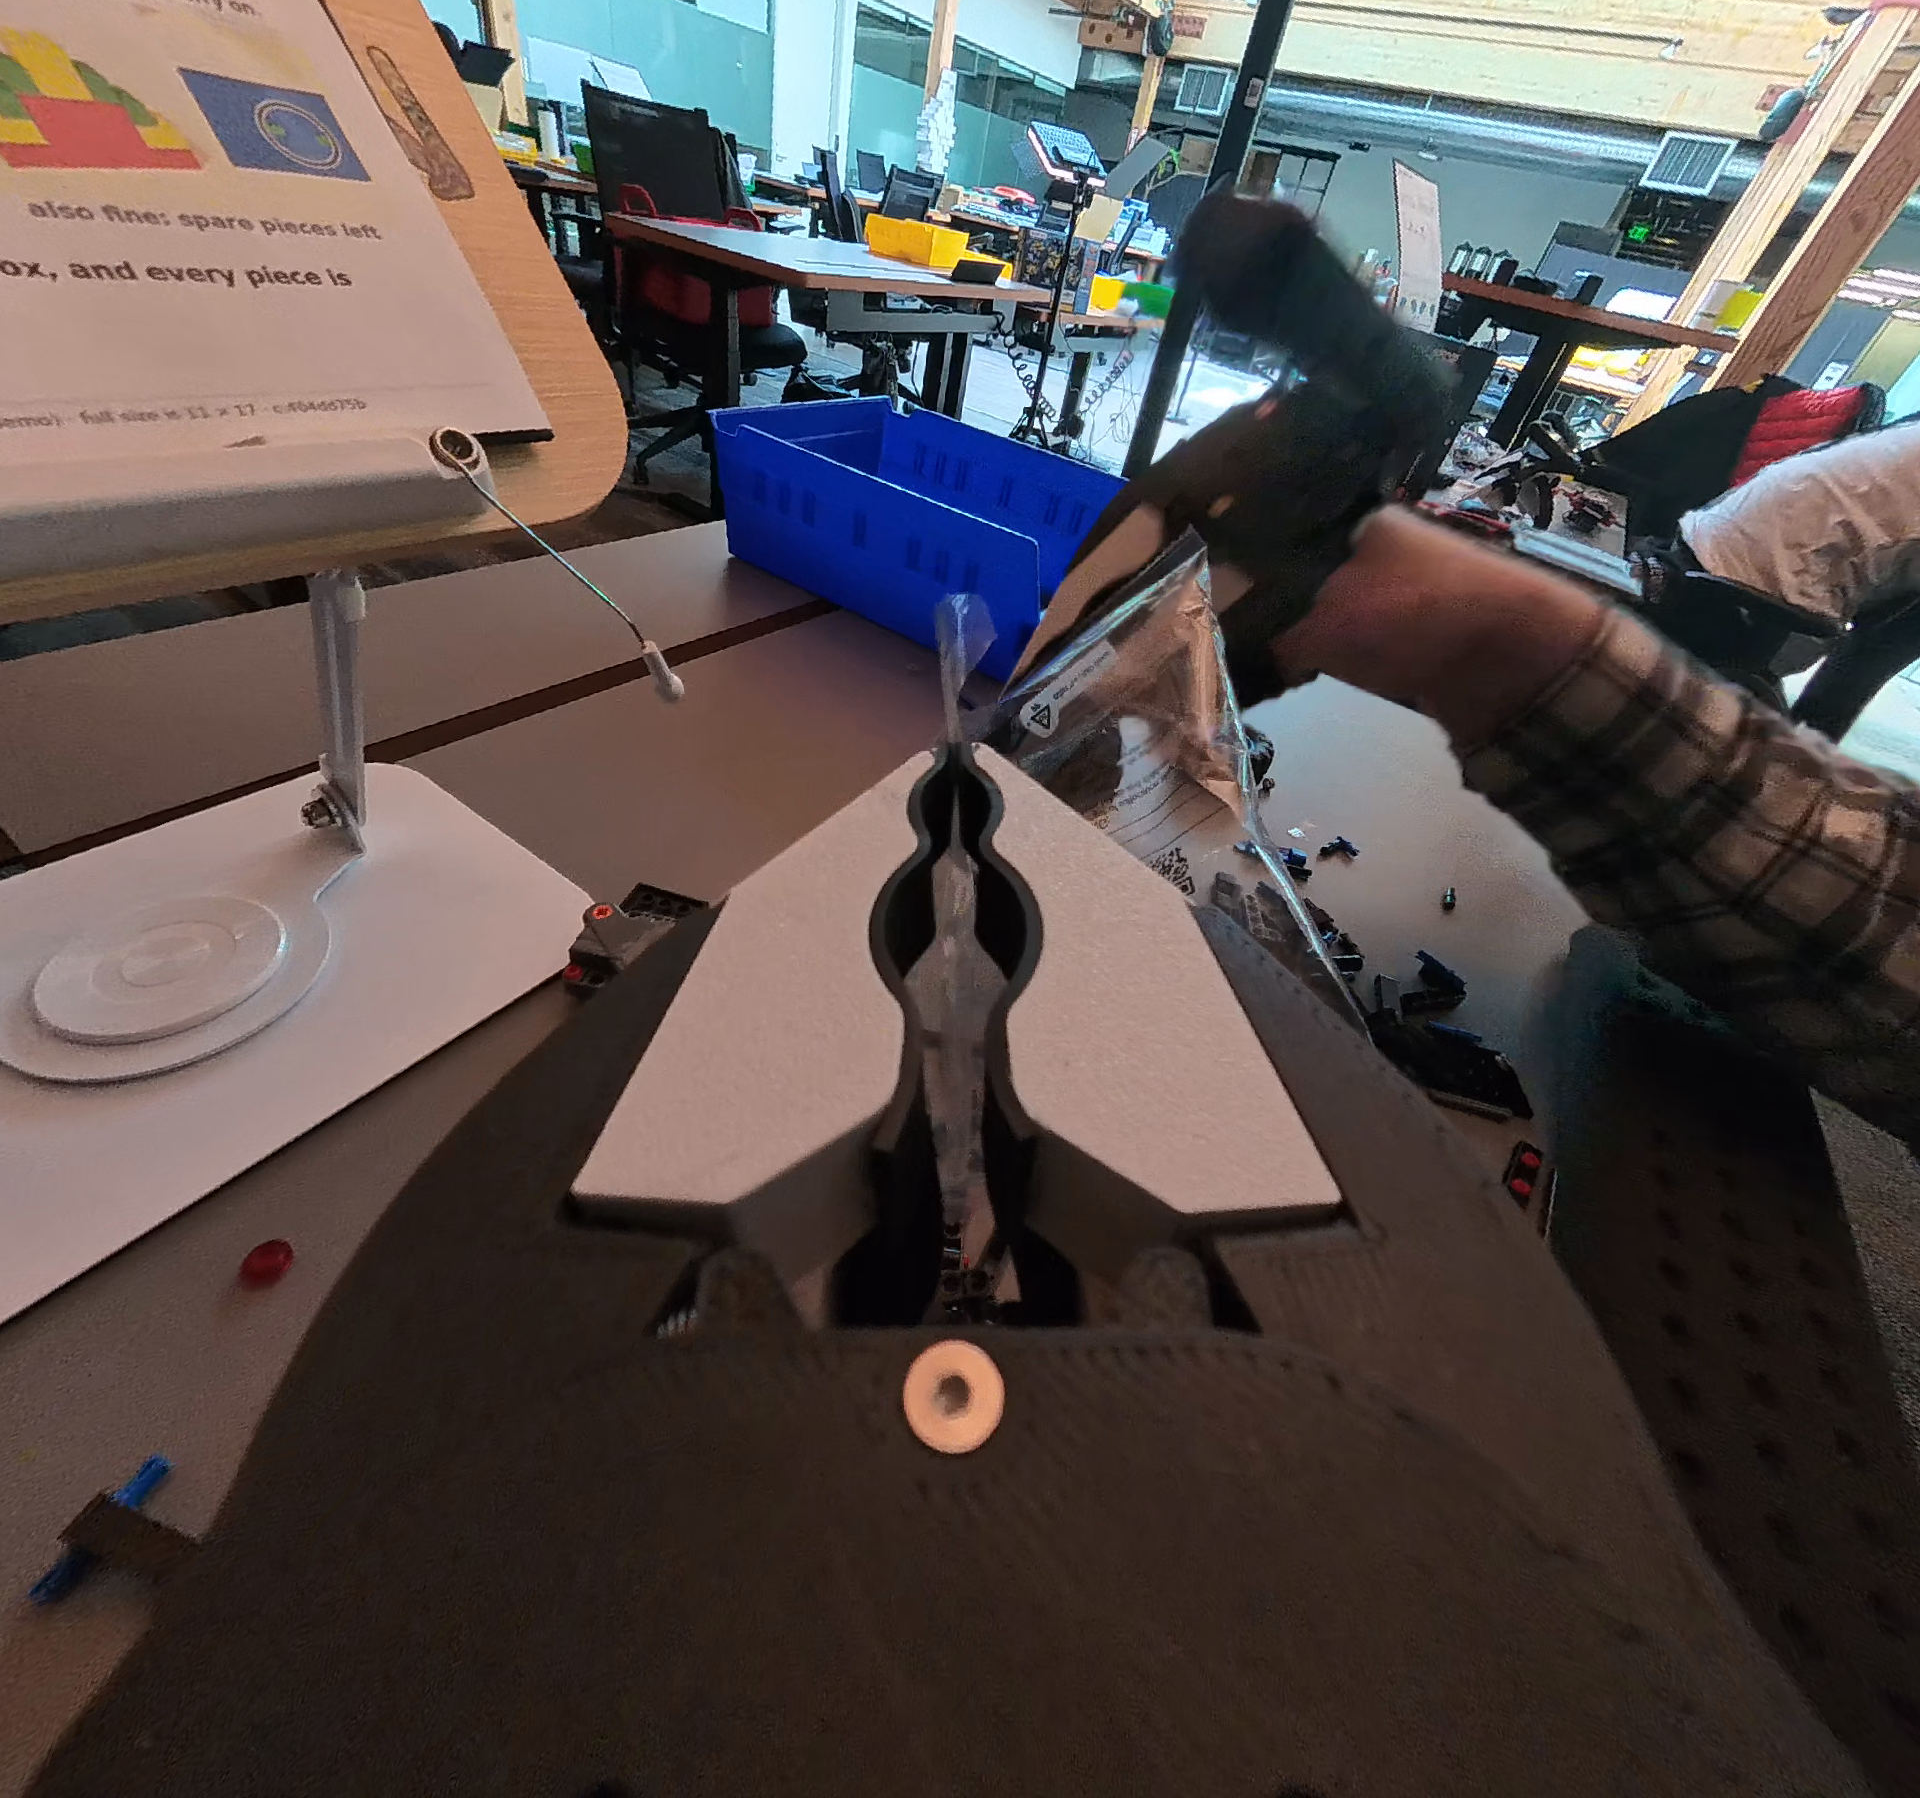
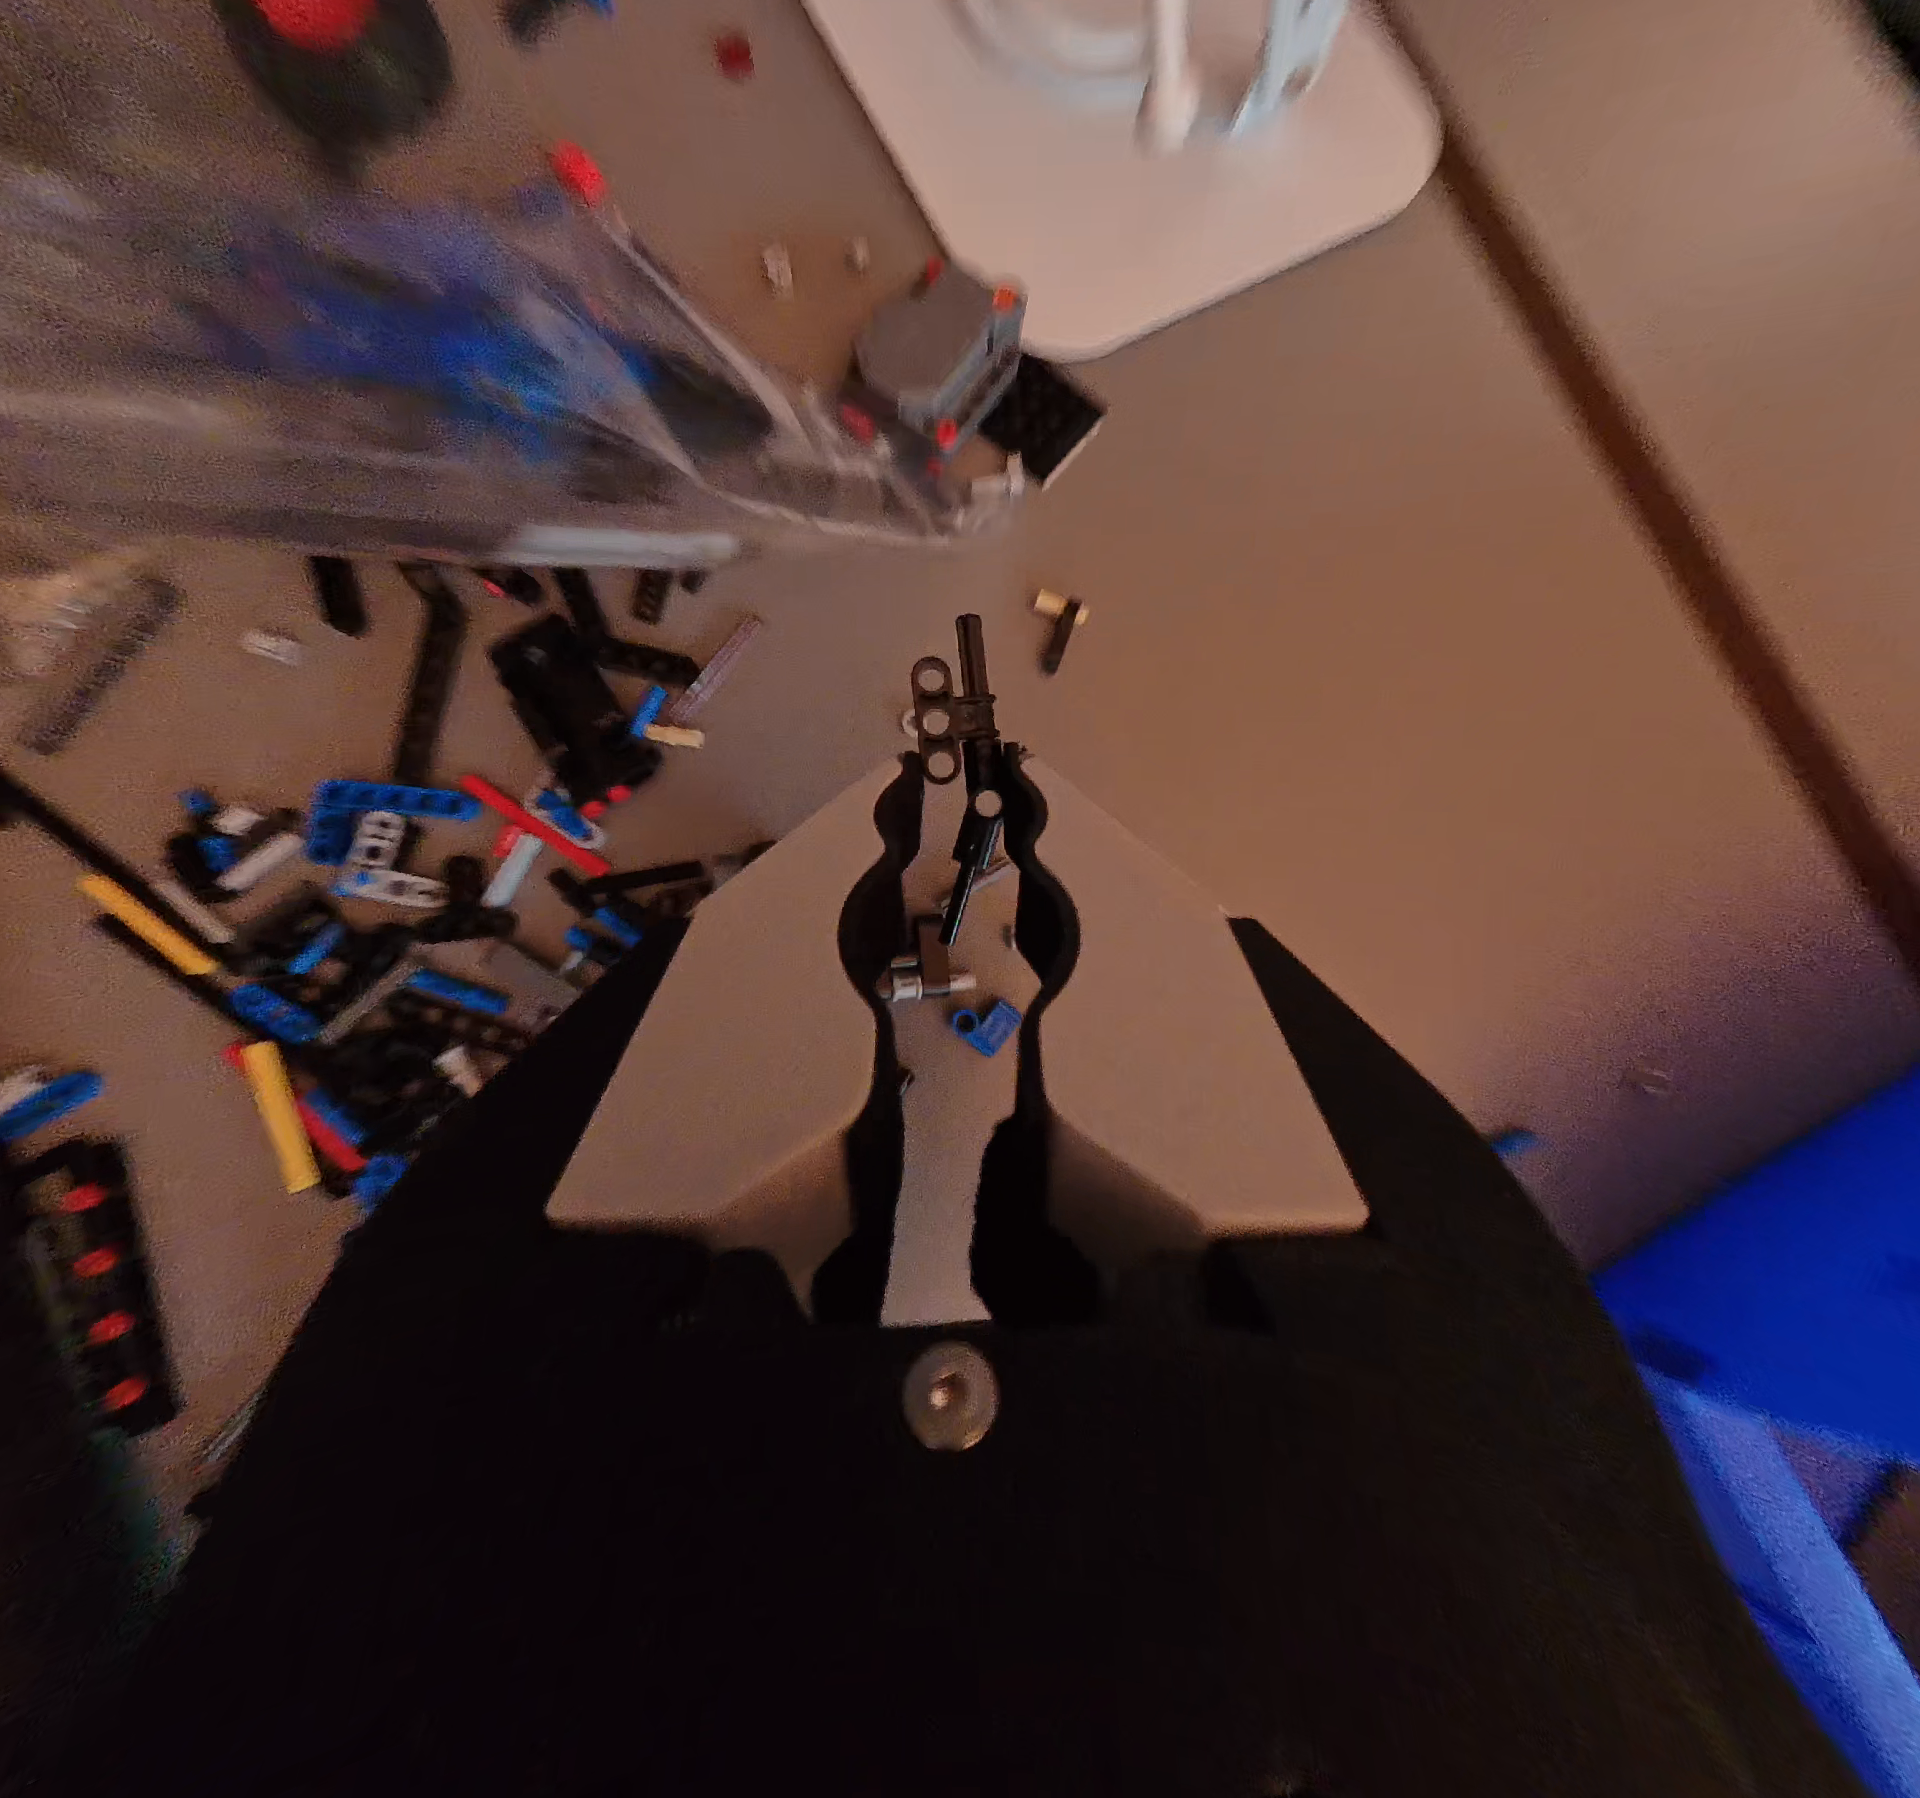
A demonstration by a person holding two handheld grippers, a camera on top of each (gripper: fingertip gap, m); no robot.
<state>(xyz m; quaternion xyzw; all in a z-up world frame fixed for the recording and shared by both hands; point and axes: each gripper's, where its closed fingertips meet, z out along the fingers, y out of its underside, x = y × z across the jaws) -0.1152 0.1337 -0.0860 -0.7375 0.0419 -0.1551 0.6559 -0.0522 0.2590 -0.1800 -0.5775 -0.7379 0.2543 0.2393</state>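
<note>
My left gripper is shut on the edge of a clear plastic bag. The film runs between its fingers and sticks out past the tips. The bag hangs to the right over the table and shows blurred in the right wrist view. A hand in a plaid sleeve holds the right gripper's dark body at the bag's top. My right gripper points down at the table. Its jaws are nearly closed on a small black axle piece with a dark grey three-hole beam.
Several loose blue, black, red and yellow building pieces lie spilled on the table under the bag. A white stand base carries a board with a printed sheet. A blue bin stands behind. A grey block lies by the base. Tip to tip, the grippers are about 15 cm apart. My right tips are roughly 15 cm from the grey block.
</note>
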